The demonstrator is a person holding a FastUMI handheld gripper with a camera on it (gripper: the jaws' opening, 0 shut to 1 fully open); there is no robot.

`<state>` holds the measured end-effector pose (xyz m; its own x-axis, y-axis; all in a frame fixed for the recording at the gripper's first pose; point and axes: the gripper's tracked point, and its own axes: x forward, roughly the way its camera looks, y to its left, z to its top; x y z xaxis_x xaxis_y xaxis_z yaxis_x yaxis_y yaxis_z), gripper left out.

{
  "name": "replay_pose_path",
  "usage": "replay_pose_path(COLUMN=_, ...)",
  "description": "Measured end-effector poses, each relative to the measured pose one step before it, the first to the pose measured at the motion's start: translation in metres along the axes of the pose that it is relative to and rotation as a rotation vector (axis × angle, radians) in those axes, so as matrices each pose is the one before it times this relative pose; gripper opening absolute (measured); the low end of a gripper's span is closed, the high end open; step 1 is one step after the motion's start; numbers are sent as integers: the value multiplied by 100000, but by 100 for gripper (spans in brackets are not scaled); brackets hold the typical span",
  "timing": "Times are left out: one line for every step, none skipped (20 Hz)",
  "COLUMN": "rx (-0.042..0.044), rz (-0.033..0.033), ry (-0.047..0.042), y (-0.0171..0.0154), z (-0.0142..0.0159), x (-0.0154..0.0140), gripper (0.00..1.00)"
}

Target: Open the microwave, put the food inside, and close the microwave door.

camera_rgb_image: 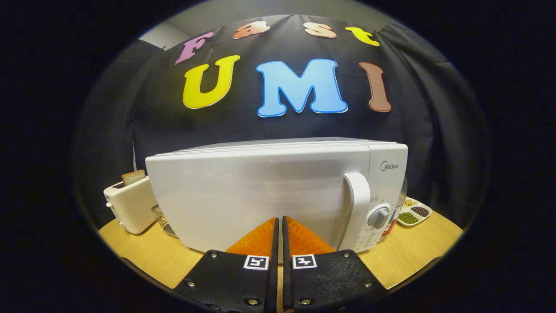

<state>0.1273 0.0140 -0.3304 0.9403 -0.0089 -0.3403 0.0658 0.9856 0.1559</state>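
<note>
You're square on to the microwave (278, 191), door closed, so opening it looks like the first job. It sits on the wooden table (412, 256) between a toaster (130, 206) and a divided dish of beans (415, 212). The door handle (359, 204) stands upright, ahead of your fingers and off to their right. Your gripper (279, 230) is clenched on nothing, fingertips close to the door

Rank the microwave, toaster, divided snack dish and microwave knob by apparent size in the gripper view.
1. microwave, largest by far.
2. toaster.
3. divided snack dish.
4. microwave knob; close to the dish, so unsure.
The gripper is shut, empty.
</note>
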Motion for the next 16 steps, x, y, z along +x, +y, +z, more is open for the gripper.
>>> replay_pose_path(rx=-412, rz=436, ry=-923, y=-105, z=473, x=-1390, gripper=6)
replay_pose_path(rx=-624, rz=822, ry=-853, y=3, z=712, x=-1300, gripper=6)
replay_pose_path(rx=-77, rz=1313, ry=-168, y=193, z=712, x=-1386, gripper=6)
replay_pose_path(rx=189, rz=1756, ry=-135, y=286, z=706, x=-1268, gripper=5)
replay_pose_path(rx=-167, rz=1512, ry=-1864, y=252, z=1324, x=-1659, gripper=6)
replay_pose_path(rx=-1252, rz=-294, ry=-3195, y=-43, z=1705, x=-1449, gripper=5)
replay_pose_path(rx=-1853, rz=-517, ry=-3909, y=-25, z=2117, x=-1666, gripper=5)
replay_pose_path(rx=-1142, rz=1270, ry=-3112, y=382, z=1831, x=-1429, gripper=6)
replay_pose_path(rx=-940, rz=2008, ry=-3103, y=699, z=2044, x=-1411, gripper=5)
replay_pose_path(rx=-1723, rz=2652, ry=-1735, y=811, z=1595, x=-1133, gripper=5)
replay_pose_path(rx=-1490, rz=2411, ry=-524, y=630, z=1444, x=-1082, gripper=7)
replay_pose_path(rx=-175, rz=2281, ry=-621, y=627, z=1395, x=-715, gripper=9)
replay_pose_path(rx=443, rz=1497, ry=-552, y=469, z=1481, x=-716, gripper=11)
replay_pose_path(rx=-458, rz=1509, ry=-1106, y=170, z=1370, x=-622, gripper=16)
replay_pose_path(rx=-2980, rz=-1781, ry=-2644, y=-122, z=1675, x=-319, gripper=19)
replay_pose_path(rx=-3209, rz=-2932, ry=-2880, y=-835, z=1918, x=-183, gripper=18)
